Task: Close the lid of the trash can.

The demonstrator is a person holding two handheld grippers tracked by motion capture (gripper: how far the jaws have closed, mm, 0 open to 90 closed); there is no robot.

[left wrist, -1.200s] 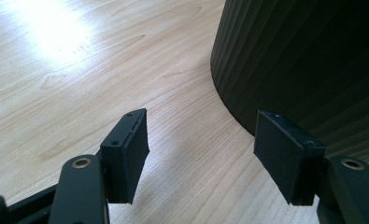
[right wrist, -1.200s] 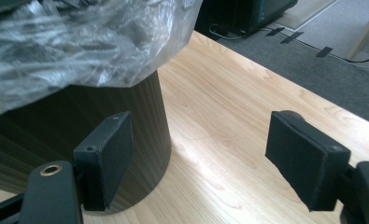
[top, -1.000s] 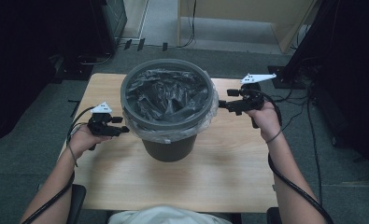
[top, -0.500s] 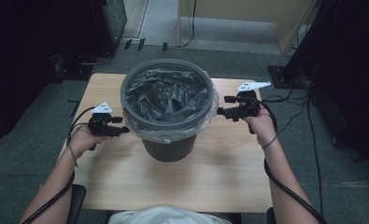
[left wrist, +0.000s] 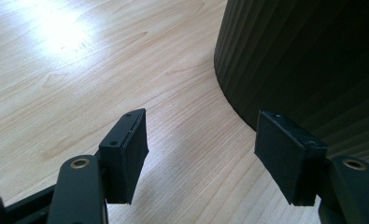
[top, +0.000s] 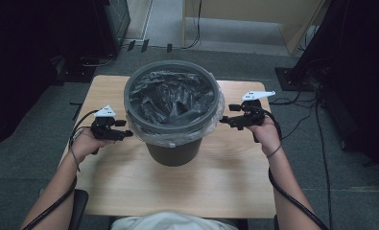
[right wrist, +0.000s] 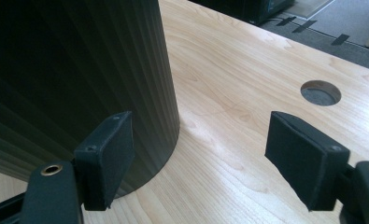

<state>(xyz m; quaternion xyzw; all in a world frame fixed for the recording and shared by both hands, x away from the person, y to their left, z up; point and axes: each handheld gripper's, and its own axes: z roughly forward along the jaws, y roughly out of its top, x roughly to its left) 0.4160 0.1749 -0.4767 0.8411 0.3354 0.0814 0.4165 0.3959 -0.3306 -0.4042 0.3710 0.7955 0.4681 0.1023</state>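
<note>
One dark bin, lined with one bag, stands mid-worktop between two grippers: left gripper and right gripper, fingers released, empty, flanking its sides.

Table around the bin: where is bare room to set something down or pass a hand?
The near strip of the table, between the bin and the person's edge, is bare and widest. The far corners beside the rim are bare but narrow. The sides are crowded: the left gripper and right gripper flank the bin.
</note>
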